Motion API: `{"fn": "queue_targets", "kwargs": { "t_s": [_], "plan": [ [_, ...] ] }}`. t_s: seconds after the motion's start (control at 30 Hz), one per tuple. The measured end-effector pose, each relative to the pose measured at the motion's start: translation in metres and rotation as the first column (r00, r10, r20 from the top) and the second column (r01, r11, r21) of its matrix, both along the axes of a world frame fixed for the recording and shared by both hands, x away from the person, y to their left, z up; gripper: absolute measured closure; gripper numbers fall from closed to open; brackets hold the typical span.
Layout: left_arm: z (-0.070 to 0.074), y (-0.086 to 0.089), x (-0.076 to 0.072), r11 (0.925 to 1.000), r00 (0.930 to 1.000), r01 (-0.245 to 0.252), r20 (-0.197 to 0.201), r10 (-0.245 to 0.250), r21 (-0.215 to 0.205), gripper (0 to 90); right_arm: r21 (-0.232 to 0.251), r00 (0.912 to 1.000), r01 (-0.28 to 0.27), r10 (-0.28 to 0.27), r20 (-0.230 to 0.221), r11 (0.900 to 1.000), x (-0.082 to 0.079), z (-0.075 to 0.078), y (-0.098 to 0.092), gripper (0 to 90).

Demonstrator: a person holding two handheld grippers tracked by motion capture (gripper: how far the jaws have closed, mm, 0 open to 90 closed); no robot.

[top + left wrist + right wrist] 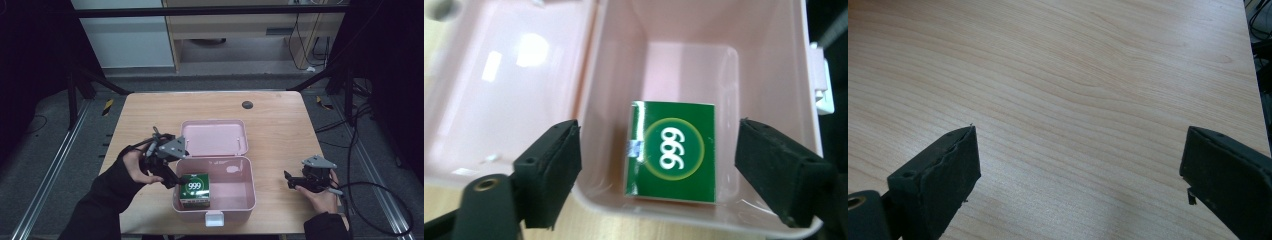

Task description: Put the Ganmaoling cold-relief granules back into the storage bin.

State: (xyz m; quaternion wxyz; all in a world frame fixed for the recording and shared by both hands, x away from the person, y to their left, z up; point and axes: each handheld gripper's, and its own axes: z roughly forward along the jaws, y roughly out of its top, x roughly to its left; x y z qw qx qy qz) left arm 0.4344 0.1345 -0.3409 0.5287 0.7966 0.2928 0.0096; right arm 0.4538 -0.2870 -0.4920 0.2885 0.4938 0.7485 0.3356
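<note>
A person at a wooden table (pixel 280 120) works two hand-held claws over an open pink box (pixel 247 192), its lid (pixel 212 137) laid flat behind it; a green carton (pixel 195 190) marked 999 lies inside the box, against its near-left wall. The left claw (pixel 656 165) hangs just above the box's left rim with its jaws spread apart and nothing pressed between them; in the left gripper view the carton sits below and between the two black pads, clear of both, closer to the pad beside the box wall. The right claw (pixel 1078 170) hovers over bare table, well apart to the right of the box, jaws wide and empty.

Likely risk: the pad nearest the box wall could catch on the rim as the left claw moves, tipping or dragging the light box; if the jaws close here, they could also nudge the carton askew, since it lies off-centre between them.
</note>
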Motion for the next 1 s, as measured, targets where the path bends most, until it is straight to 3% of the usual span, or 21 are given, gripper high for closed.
{"fn": "queue_targets", "kwargs": {
  "t_s": [0.1, 0.17, 0.33, 0.4, 0.47, 0.5, 0.57, 0.67, 0.73, 0.8, 0.83, 0.87, 0.9, 0.93, 0.97, 1.0],
  "plan": [
    [0.004, 0.023, 0.005, 0.9997, 0.9988, -0.026, 0.042, 0.026, -0.002, 22.3, 0.005, 1.0, 0.003, -0.003, 0.0, 1.0, 0.0, 0.0, 0.0, 3.4],
    [0.001, 0.036, 0.007, 0.9963, 0.9958, -0.079, 0.043, 0.08, -0.035, 23.4, 0.005, 1.0, 0.002, -0.002, 0.002, 1.0, -0.001, 0.0, 0.0, 3.5],
    [-0.017, 0.07, 0.012, 0.9828, 0.9832, -0.175, 0.042, 0.178, -0.059, 25.2, 0.0, 1.0, 0.001, -0.001, -0.002, 1.0, -0.001, -0.001, 0.0, 3.7],
    [-0.027, 0.085, 0.015, 0.9757, 0.9758, -0.212, 0.042, 0.214, -0.055, 25.8, -0.001, 1.0, -0.002, 0.002, -0.002, 1.0, -0.001, -0.001, 0.0, 3.8],
    [-0.037, 0.095, 0.018, 0.9645, 0.9646, -0.258, 0.04, 0.261, -0.055, 26.6, -0.001, 1.0, -0.001, 0.001, -0.001, 1.0, -0.001, -0.001, 0.0, 3.9],
    [-0.045, 0.103, 0.019, 0.9545, 0.9554, -0.292, 0.029, 0.294, -0.062, 27.1, -0.001, 1.0, -0.002, 0.002, -0.001, 1.0, -0.001, -0.001, 0.0, 3.9],
    [-0.058, 0.114, 0.022, 0.945, 0.9468, -0.321, 0.008, 0.322, -0.064, 28.1, -0.002, 1.0, -0.003, 0.003, 0.0, 1.0, -0.002, -0.001, 0.0, 3.9],
    [-0.076, 0.128, 0.027, 0.9211, 0.9221, -0.387, -0.005, 0.387, -0.045, 30.3, -0.005, 1.0, -0.002, 0.002, 0.001, 1.0, -0.002, -0.002, 0.001, 3.8],
    [-0.09, 0.135, 0.029, 0.8969, 0.897, -0.442, 0.001, 0.442, -0.018, 30.7, -0.007, 1.0, -0.004, 0.004, 0.002, 1.0, -0.002, -0.002, 0.001, 3.8],
    [-0.1, 0.14, 0.031, 0.8777, 0.8778, -0.479, -0.003, 0.479, -0.015, 30.7, -0.009, 1.0, -0.003, 0.003, 0.0, 1.0, -0.002, -0.003, 0.001, 4.0],
    [-0.107, 0.144, 0.032, 0.8686, 0.8686, -0.495, -0.003, 0.495, -0.001, 30.2, -0.006, 1.0, 0.0, 0.0, -0.002, 1.0, -0.002, -0.003, 0.001, 4.1],
    [-0.113, 0.148, 0.033, 0.8633, 0.8641, -0.503, 0.007, 0.503, 0.04, 30.2, -0.011, 1.0, -0.002, 0.002, -0.003, 1.0, -0.002, -0.004, 0.001, 4.3],
    [-0.118, 0.151, 0.034, 0.8519, 0.8552, -0.518, 0.015, 0.518, 0.08, 30.2, -0.011, 1.0, 0.0, 0.0, -0.004, 1.0, -0.002, -0.004, 0.001, 4.3],
    [-0.124, 0.151, 0.035, 0.8325, 0.8359, -0.548, 0.015, 0.549, 0.082, 29.8, -0.014, 1.0, 0.001, -0.001, -0.005, 1.0, -0.002, -0.004, 0.001, 4.4],
    [-0.129, 0.154, 0.036, 0.8206, 0.824, -0.565, 0.007, 0.567, 0.086, 29.7, -0.012, 1.0, 0.005, -0.005, -0.007, 1.0, -0.003, -0.005, 0.001, 4.5],
    [-0.133, 0.158, 0.037, 0.814, 0.8198, -0.569, 0.007, 0.573, 0.114, 29.4, -0.013, 0.9999, 0.01, -0.01, -0.01, 1.0, -0.003, -0.005, 0.001, 4.6]
  ]
}}
